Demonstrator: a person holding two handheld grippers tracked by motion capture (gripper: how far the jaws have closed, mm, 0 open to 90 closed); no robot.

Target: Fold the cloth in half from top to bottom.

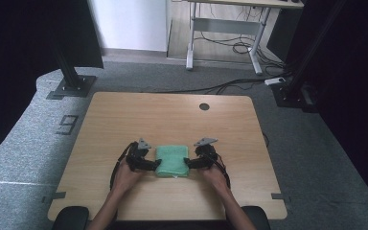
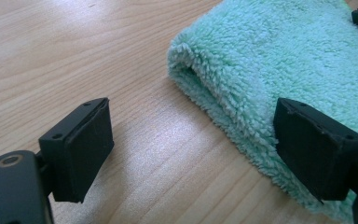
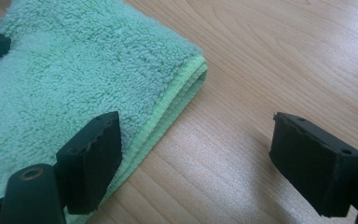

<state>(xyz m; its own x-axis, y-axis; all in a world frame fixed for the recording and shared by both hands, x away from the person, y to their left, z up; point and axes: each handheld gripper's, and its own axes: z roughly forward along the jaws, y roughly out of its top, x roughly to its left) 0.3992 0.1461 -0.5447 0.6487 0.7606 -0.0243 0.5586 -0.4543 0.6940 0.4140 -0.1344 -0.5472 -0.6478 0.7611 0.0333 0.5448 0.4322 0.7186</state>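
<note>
Folded green microfibre towel (image 1: pixel 172 161) lay flat on wooden table (image 1: pixel 172 115), between both claws. Left gripper (image 2: pixel 193 154) jaws apart, one over towel's folded edge, other over bare wood. Right gripper (image 3: pixel 196 161) likewise apart, straddling stitched hem. Neither clamped. Judgement: bite deep into pile, both layers, before lifting. Plush, thick, rectangular.

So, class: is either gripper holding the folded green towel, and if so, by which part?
Nothing is held. The left gripper and right gripper stand open at the side edges of the towel, which lies on the table.
</note>
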